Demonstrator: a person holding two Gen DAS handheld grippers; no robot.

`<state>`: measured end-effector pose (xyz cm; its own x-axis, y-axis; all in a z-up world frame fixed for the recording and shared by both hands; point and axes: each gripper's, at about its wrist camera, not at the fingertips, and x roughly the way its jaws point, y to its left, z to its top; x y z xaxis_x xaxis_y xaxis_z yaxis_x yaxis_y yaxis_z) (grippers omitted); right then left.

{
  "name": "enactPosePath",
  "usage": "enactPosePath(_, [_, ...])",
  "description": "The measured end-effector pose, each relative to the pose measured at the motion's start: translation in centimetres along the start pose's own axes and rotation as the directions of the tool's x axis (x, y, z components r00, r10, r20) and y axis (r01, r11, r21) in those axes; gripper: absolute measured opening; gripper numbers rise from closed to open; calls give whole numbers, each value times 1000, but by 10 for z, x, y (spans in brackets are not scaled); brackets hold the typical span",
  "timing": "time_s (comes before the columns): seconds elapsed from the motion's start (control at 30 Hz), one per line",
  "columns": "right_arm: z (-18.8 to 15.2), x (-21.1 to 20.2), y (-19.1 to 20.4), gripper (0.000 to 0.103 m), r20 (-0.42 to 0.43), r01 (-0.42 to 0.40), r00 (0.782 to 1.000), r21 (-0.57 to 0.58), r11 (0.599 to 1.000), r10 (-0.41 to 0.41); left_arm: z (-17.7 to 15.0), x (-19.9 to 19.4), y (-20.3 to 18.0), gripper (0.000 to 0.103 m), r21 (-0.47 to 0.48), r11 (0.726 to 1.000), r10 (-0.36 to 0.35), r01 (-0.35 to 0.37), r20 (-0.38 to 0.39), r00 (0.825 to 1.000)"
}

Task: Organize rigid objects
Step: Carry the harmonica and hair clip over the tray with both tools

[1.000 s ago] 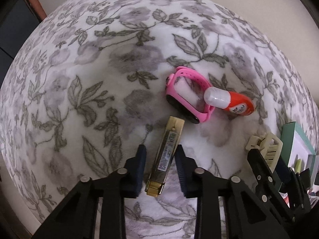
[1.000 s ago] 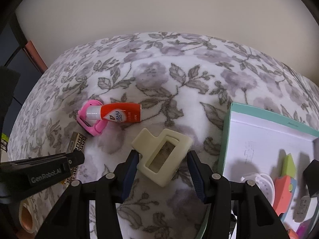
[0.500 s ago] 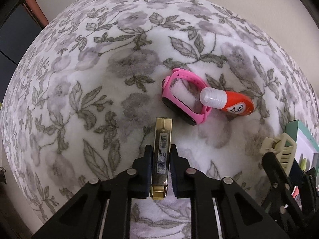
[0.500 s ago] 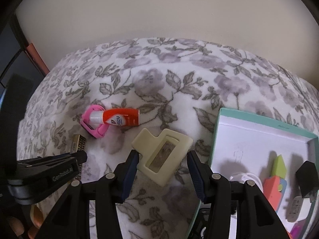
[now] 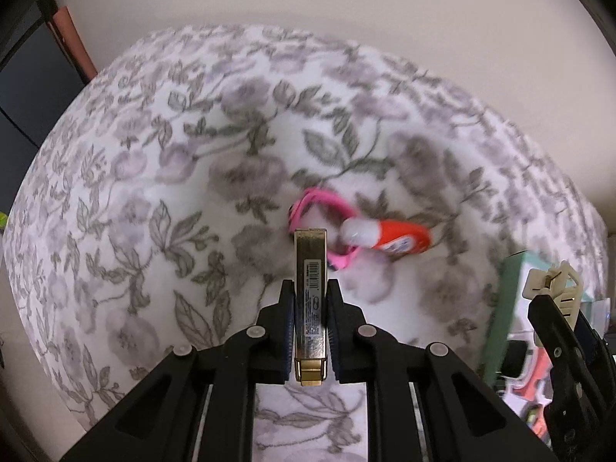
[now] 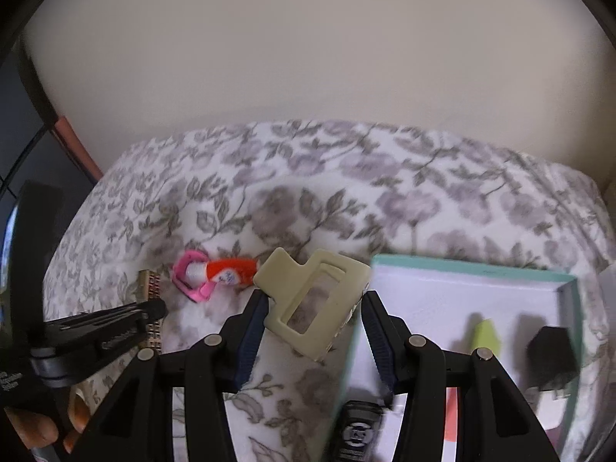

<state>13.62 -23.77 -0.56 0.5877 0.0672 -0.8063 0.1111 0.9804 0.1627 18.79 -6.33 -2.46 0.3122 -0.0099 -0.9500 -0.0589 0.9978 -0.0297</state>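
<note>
Both grippers have risen off the floral blanket (image 5: 127, 208) since a second ago, each carrying its find: the left gripper (image 5: 310, 331), whose jaws then stood apart around the gold case (image 5: 310, 277), is now clamped on it, while the right gripper (image 6: 310, 331) holds the cream hair claw (image 6: 313, 302) as before, now lifted beside the teal box (image 6: 477, 271). Sorting looks partly done. Several items already lie in the box, among them a yellow-green piece (image 6: 486, 337) and a black block (image 6: 548, 346). A pink band (image 5: 327, 208) and an orange bottle (image 5: 396, 236) lie touching on the blanket, not yet collected. On the case a barcode sticker shows, its print too small to read; the bottle's label is blurred.
</note>
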Motion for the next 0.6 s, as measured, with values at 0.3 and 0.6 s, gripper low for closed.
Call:
enactPosePath(0.3, [8,-44,-58,53,50,82,995,74,994,-86,-4,-64,-42,16,107,990,-104,90,126,987])
enactPosePath(0.6, [3,-76,-112,53,52,156,985,139,978,-164,-43,-87,-129,16,332,922,-241,201,84,967])
